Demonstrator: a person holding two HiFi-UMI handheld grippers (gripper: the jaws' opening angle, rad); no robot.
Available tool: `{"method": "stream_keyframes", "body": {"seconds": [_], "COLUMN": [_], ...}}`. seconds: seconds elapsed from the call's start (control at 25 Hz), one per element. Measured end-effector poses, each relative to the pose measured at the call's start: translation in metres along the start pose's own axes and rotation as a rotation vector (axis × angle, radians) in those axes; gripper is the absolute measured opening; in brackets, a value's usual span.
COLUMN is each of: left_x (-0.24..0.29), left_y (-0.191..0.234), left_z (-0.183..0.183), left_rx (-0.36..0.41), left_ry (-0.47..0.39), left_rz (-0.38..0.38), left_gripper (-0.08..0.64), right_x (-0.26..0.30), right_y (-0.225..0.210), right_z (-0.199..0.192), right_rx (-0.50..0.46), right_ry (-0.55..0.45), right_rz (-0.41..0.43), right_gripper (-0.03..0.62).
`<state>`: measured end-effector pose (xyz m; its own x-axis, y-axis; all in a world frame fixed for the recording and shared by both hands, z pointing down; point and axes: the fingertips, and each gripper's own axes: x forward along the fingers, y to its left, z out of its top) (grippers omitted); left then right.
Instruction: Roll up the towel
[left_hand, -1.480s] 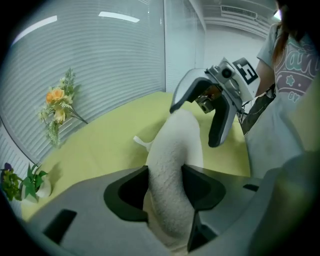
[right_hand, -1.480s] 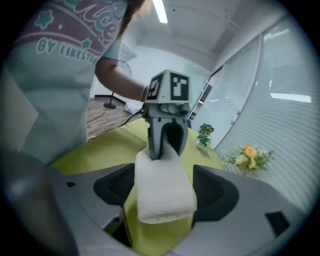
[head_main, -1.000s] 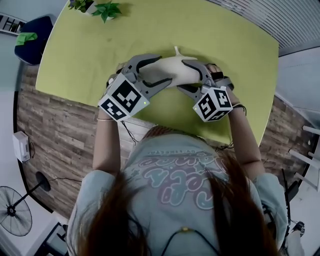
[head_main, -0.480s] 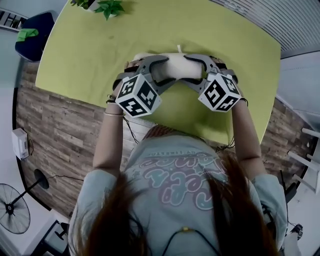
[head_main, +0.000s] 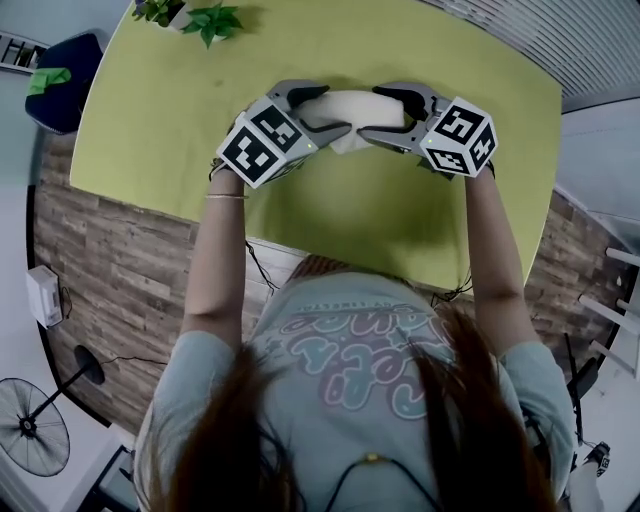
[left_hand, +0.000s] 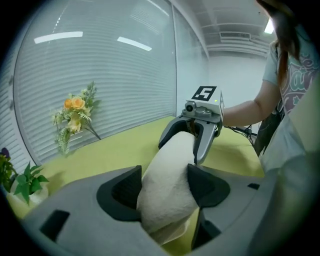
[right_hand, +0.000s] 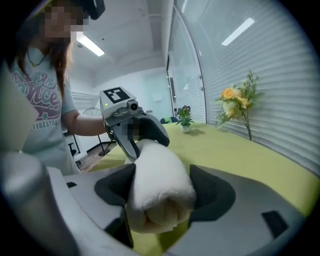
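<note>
Rolled towel (head_main: 350, 108) upper centre, ends hidden between jaws, left gripper (left_hand: 165, 185) clamping one end, right gripper (right_hand: 161, 186) on the other, its jaws opening.

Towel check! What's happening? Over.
Left claw gripping rolled towel's end. Right claw on other end, opening. Plant far off, not blocking.

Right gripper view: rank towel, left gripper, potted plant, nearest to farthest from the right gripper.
1. towel: between the right gripper's fingers, which are opening.
2. left gripper: on the towel's far end, centre-left.
3. potted plant: farthest back, just right of centre.
</note>
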<state>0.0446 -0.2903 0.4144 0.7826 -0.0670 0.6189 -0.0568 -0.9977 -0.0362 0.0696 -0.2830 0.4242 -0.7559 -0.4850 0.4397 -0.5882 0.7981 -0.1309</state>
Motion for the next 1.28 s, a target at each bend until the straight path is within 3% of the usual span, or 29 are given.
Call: {"method": "stream_keyframes", "body": {"seconds": [0.12, 0.24, 0.64, 0.76, 0.92, 1.16, 1.28], "left_x": [0.005, 0.008, -0.029, -0.054, -0.091, -0.119, -0.127], "left_y": [0.009, 0.008, -0.006, -0.003, -0.008, -0.024, -0.039], "left_z": [0.0, -0.003, 0.015, 0.02, 0.026, 0.04, 0.053], "left_rx": [-0.015, -0.013, 0.003, -0.063, -0.15, -0.116, -0.139], "left_ry": [0.002, -0.005, -0.174, -0.278, -0.428, -0.483, -0.539], "left_rz": [0.016, 0.016, 0.057, 0.116, 0.215, 0.416, 0.453], "left_gripper": [0.275, 0.275, 0.281, 0.279, 0.279, 0.279, 0.279], "right_x": [0.003, 0.005, -0.011, -0.02, -0.045, -0.081, -0.098], "right_y": [-0.009, -0.008, 0.008, 0.011, 0.015, 0.051, 0.064], "right_z": [-0.001, -0.004, 0.004, 0.007, 0.028, 0.066, 0.082], "right_rx": [0.065, 0.068, -0.121, -0.13, -0.124, -0.137, -0.089], "right_ry": [-0.033, -0.043, -0.009, -0.037, -0.149, -0.305, -0.403], "right_rz": [0.003, -0.003, -0.109, -0.136, -0.208, -0.256, -0.301], "right_gripper": [0.333, 0.334, 0.379, 0.38, 0.38, 0.38, 0.379]}}
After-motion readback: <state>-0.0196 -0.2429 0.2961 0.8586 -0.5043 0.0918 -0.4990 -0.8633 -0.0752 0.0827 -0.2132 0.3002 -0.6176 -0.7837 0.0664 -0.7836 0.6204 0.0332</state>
